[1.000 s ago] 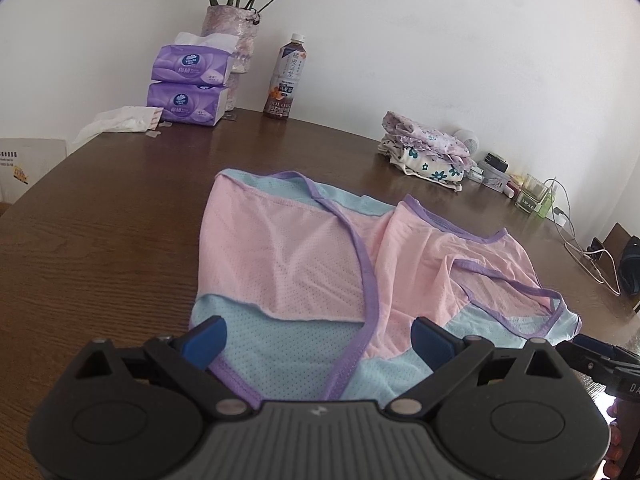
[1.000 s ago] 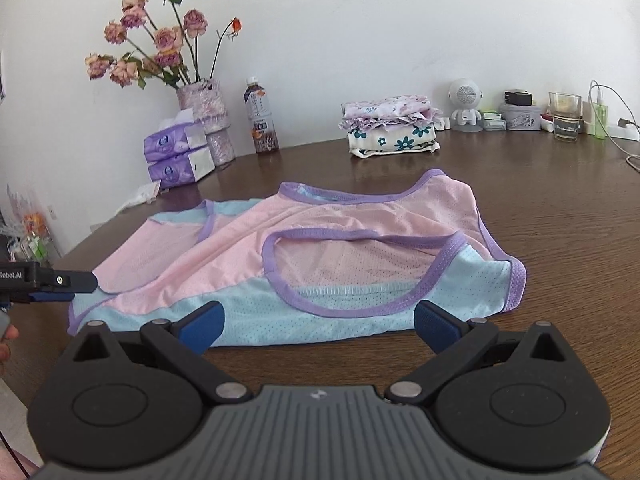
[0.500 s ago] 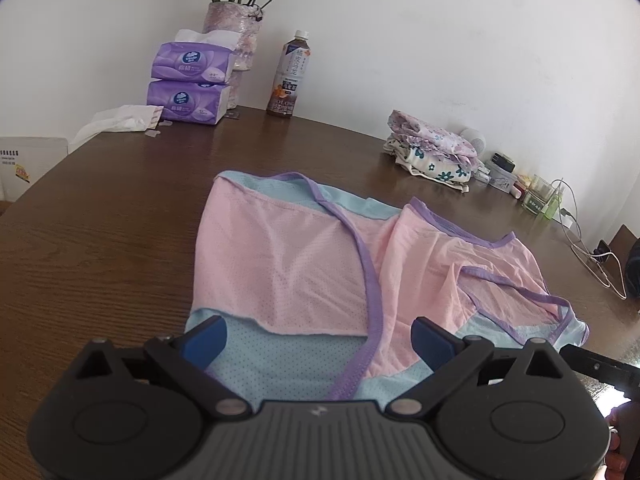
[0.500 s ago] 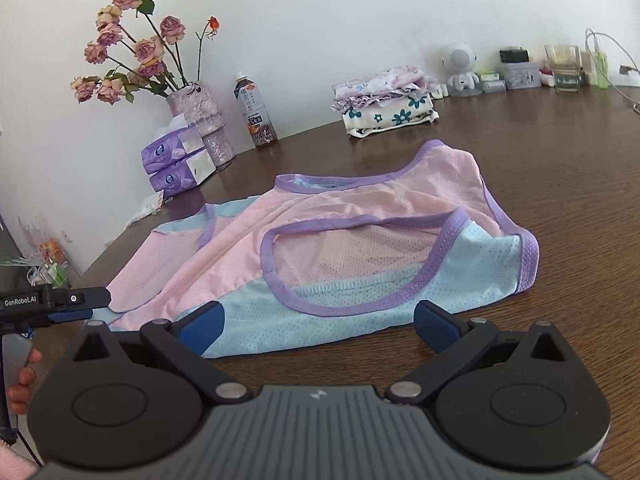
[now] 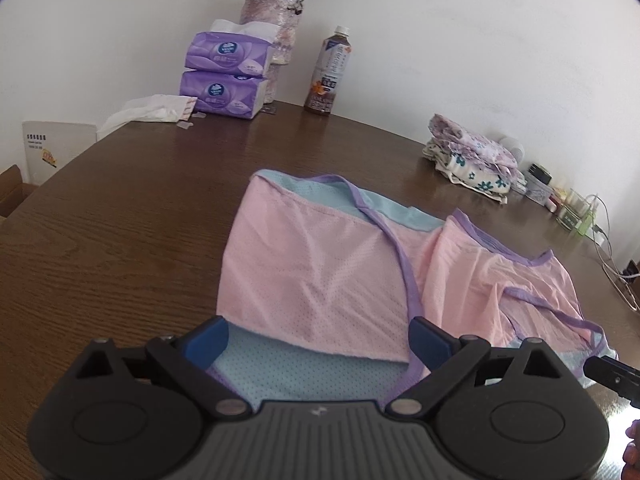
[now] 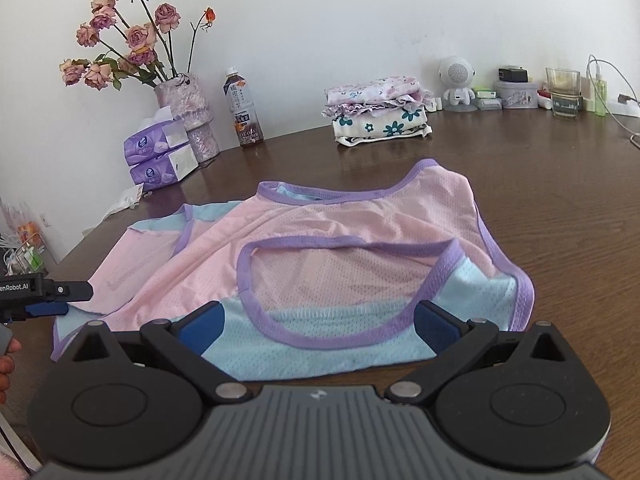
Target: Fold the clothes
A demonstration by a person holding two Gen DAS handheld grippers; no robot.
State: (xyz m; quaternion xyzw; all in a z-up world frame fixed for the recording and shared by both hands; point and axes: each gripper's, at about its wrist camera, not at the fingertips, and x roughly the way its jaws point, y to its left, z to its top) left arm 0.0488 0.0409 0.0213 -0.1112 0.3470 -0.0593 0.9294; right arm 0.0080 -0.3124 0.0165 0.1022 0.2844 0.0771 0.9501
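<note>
Lying flat on the table, the pink mesh top waits between both tongs. The left tongs and right tongs stand apart, holding nothing. Each should pinch one near corner evenly, so the fold stays straight.

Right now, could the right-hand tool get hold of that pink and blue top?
Probably yes. The right tool is open, its blue fingertips either side of the top's near blue edge, with nothing between them; it need only ease forward and close.
</note>
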